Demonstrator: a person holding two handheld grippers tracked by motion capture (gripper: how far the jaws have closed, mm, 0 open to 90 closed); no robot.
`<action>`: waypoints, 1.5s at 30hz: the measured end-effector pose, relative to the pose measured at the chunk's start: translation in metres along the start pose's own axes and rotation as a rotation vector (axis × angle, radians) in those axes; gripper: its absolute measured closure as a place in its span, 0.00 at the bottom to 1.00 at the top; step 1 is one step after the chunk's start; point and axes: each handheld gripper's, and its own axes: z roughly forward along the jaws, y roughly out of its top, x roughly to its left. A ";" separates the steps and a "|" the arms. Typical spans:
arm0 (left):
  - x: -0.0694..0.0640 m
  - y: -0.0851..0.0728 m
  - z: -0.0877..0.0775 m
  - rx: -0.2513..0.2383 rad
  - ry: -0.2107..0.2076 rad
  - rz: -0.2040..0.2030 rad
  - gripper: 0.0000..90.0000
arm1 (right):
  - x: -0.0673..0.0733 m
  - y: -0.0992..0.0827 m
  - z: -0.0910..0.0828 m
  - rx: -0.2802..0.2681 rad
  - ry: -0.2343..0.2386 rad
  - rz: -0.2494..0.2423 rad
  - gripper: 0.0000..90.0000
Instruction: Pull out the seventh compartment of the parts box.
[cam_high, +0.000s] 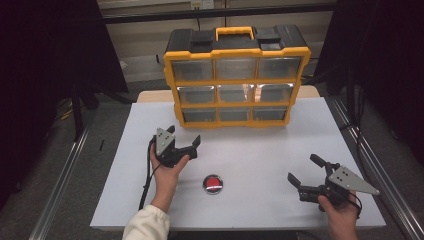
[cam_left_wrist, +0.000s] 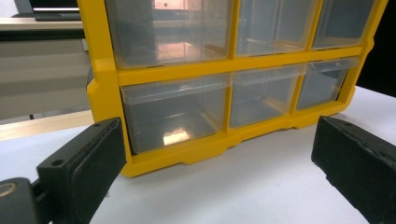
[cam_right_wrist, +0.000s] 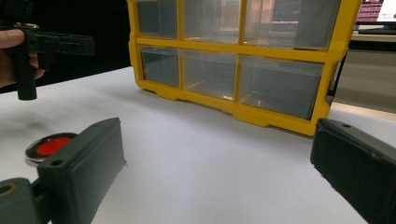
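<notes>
A yellow and black organiser (cam_high: 236, 75) with nine clear drawers stands at the back of the white table (cam_high: 260, 200). A small round disc (cam_high: 213, 183) with a red centre lies near the table's front middle. My left gripper (cam_high: 184, 135) is open, held above the table just in front of the organiser's lower left corner. In the left gripper view its jaws (cam_left_wrist: 217, 140) face the bottom left drawer (cam_left_wrist: 175, 119). My right gripper (cam_high: 303, 168) is open near the front right, pointing left toward the disc (cam_right_wrist: 49, 145), with nothing between its jaws (cam_right_wrist: 215, 140).
The drawers look shut and mostly bare, with reflections on the clear fronts. In the right gripper view the organiser (cam_right_wrist: 233, 107) lies ahead, and the other hand with its gripper (cam_right_wrist: 51, 44) is at upper left. Metal rails (cam_high: 60, 185) flank the table on both sides.
</notes>
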 end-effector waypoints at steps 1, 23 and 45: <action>-0.001 0.001 0.002 -0.001 0.004 -0.004 0.03 | 0.000 0.000 0.000 -0.001 0.004 -0.004 0.03; -0.009 0.007 0.023 -0.015 0.018 -0.020 0.04 | 0.000 0.001 -0.001 -0.007 0.004 0.006 0.03; -0.012 0.008 0.040 -0.007 0.052 -0.040 0.04 | 0.000 0.001 -0.002 -0.010 0.009 0.003 0.03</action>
